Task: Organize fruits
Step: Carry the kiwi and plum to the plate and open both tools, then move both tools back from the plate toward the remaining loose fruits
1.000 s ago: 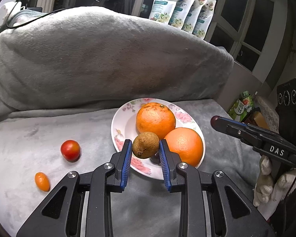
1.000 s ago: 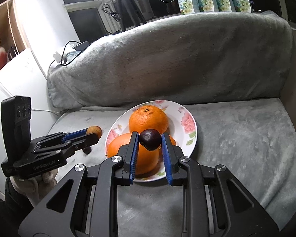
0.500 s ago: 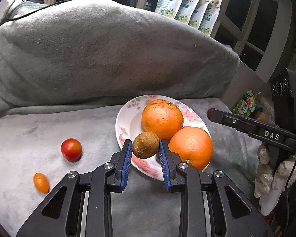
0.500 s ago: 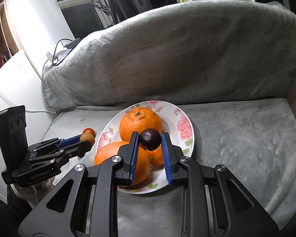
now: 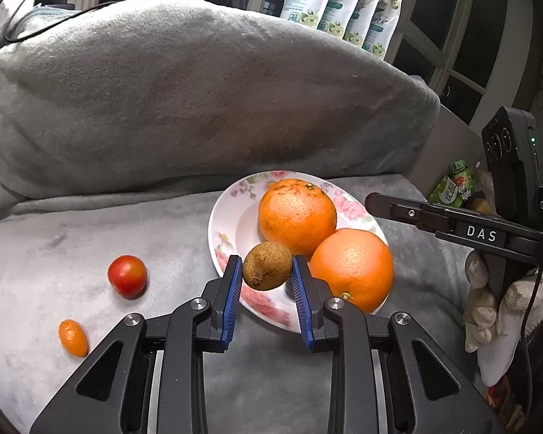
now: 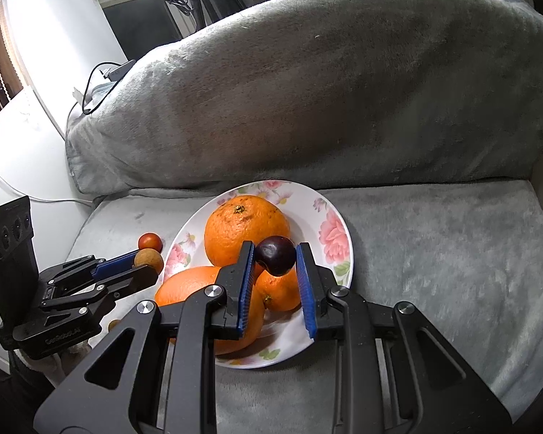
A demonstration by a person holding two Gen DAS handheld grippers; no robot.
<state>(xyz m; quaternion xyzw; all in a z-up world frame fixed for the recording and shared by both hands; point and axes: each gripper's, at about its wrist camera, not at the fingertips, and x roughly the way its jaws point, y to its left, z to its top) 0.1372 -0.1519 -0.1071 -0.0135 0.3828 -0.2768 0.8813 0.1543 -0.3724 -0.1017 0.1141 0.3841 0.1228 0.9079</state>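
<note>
A floral white plate (image 5: 231,217) sits on the grey sofa seat and holds two large oranges (image 5: 297,211) (image 5: 351,269). My left gripper (image 5: 267,271) is shut on a small brown fruit (image 5: 267,266), held above the plate's near left rim. My right gripper (image 6: 275,256) is shut on a dark purple fruit (image 6: 275,255), held over the plate (image 6: 329,209) above a smaller orange (image 6: 277,291). A red cherry tomato (image 5: 127,275) and a small orange kumquat (image 5: 73,337) lie on the seat left of the plate.
The seat is covered by a grey blanket (image 5: 90,235), and a tall blanket-covered backrest (image 5: 199,101) rises right behind the plate. Several pouches (image 5: 344,3) stand by the window behind it. The sofa edge drops off at the right, with packages (image 5: 452,188) beyond it.
Both grippers have moved in closer over the plate while keeping their fruits. The plate and oranges look larger in both views.
</note>
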